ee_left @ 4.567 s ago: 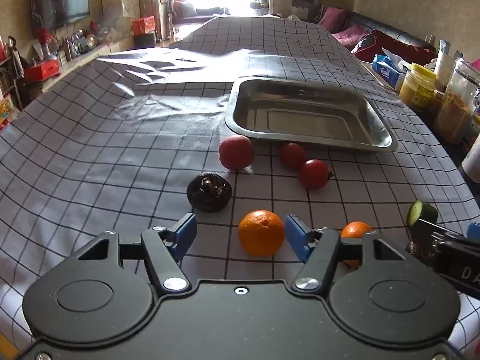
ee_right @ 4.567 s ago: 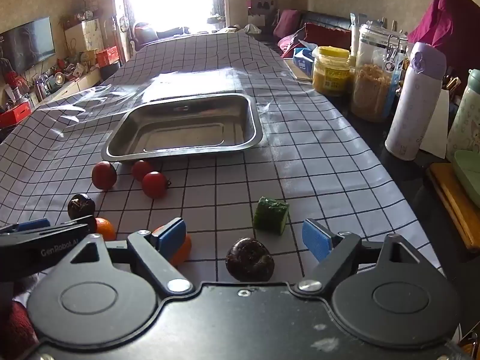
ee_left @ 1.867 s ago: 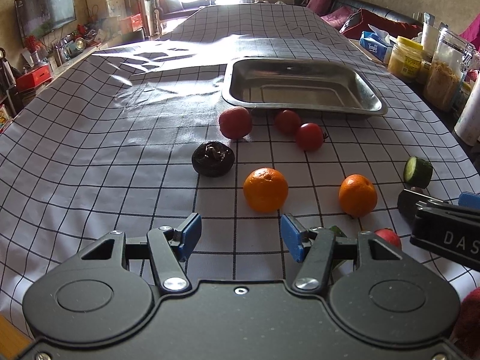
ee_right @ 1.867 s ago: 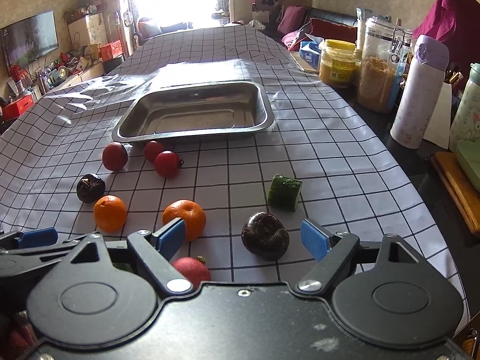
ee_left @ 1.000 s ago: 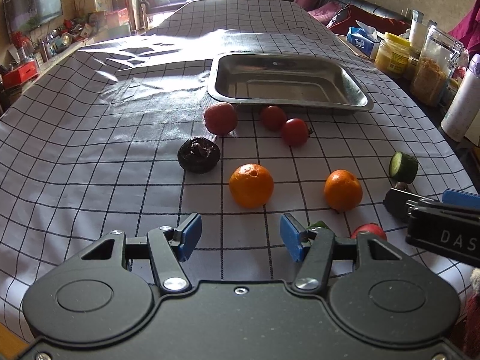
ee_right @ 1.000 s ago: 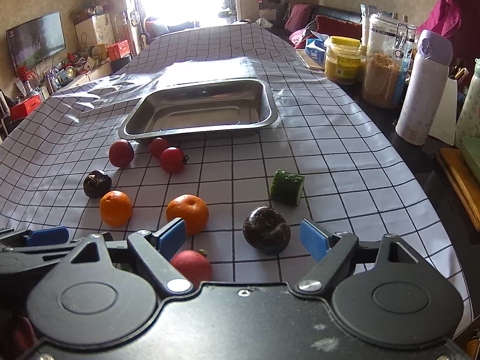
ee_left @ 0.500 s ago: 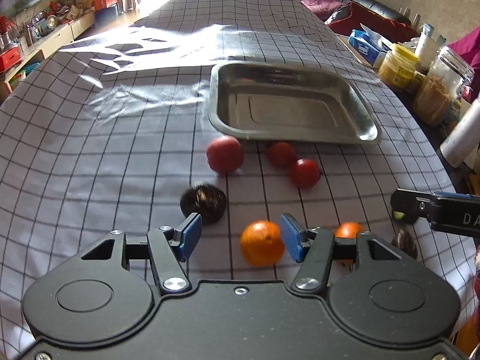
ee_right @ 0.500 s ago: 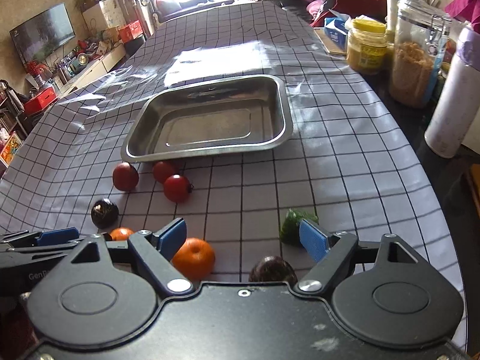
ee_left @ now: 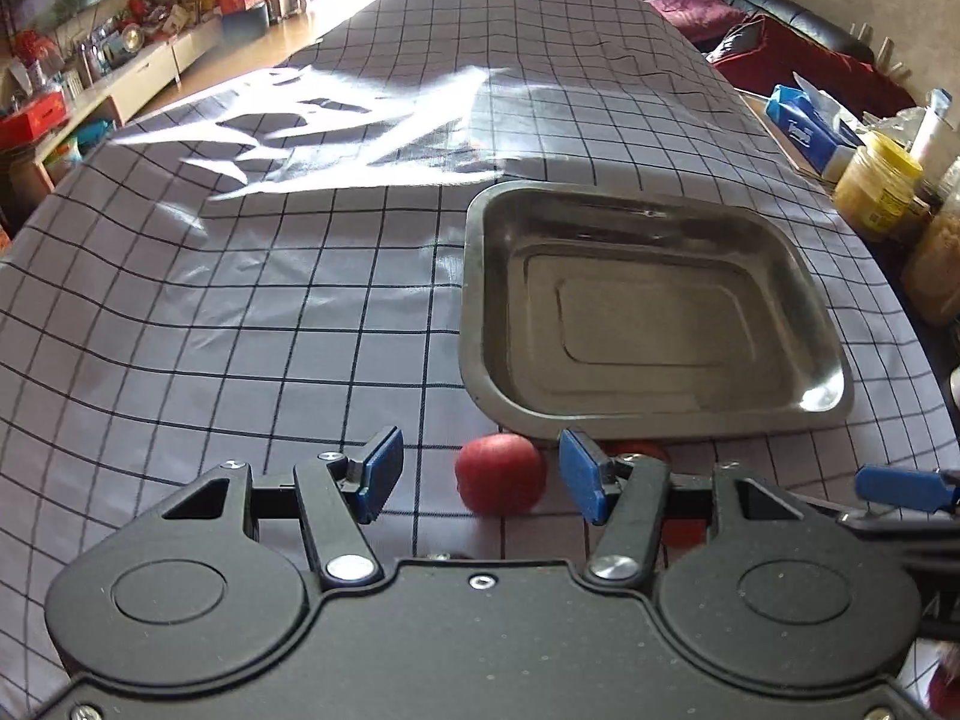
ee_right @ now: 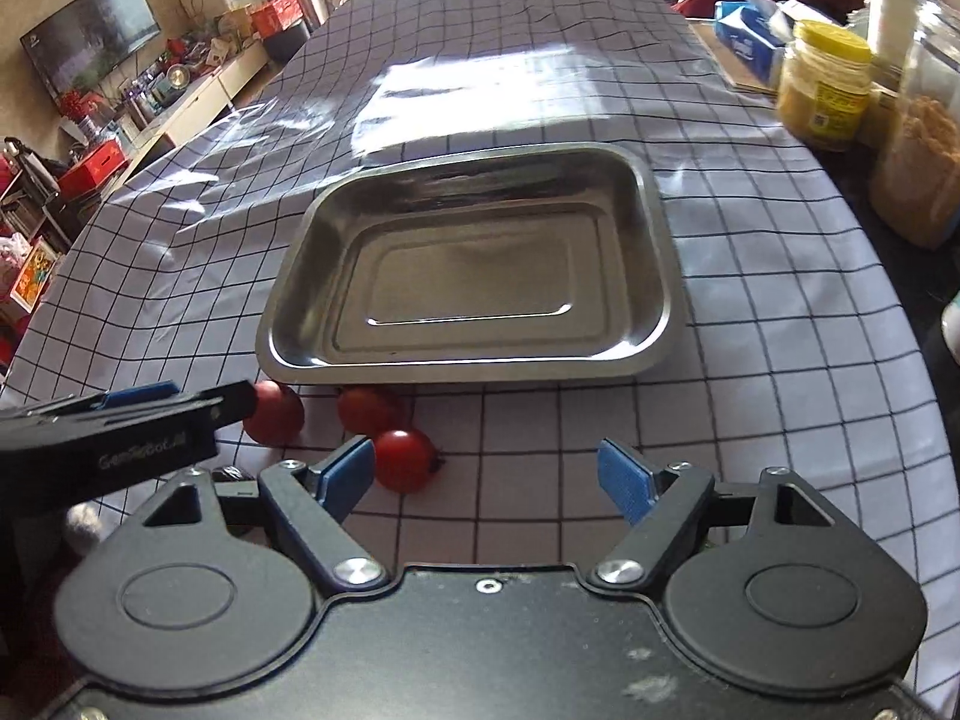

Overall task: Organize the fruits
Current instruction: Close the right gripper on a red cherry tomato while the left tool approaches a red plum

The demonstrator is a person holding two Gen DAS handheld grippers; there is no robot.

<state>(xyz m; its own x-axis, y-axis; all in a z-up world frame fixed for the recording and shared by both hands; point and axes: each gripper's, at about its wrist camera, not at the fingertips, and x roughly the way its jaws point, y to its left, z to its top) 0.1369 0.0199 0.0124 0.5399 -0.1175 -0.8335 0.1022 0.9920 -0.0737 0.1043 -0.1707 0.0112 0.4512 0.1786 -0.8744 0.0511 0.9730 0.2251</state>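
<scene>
Gleaming ahead of both claws, the metal tray (ee_right: pixel 657 252) is a shallow rectangle of polished steel with rounded corners and a stepped floor, lying on a glossy checked tablecloth (ee_left: pixel 240 276) that wrinkles and catches glare beyond it. The left claw (ee_left: pixel 480 474) stands wide open with nothing gripped; a matte, round red fruit (ee_left: pixel 501 474) sits on the cloth between its blue pads (ee_left: pixel 378 471), just short of the tray's near rim, touching neither pad as far as the view shows. The right claw (ee_right: pixel 486 480) is also spread wide and empty. A smooth, shiny tomato (ee_right: pixel 405 459) lies just inside its left pad, close beside it, with a second tomato (ee_right: pixel 366 408) a little farther ahead near the tray. Off to the right claw's far right stand a yellow-lidded jar (ee_right: pixel 825 87) and a blue tissue box (ee_right: pixel 747 39)
</scene>
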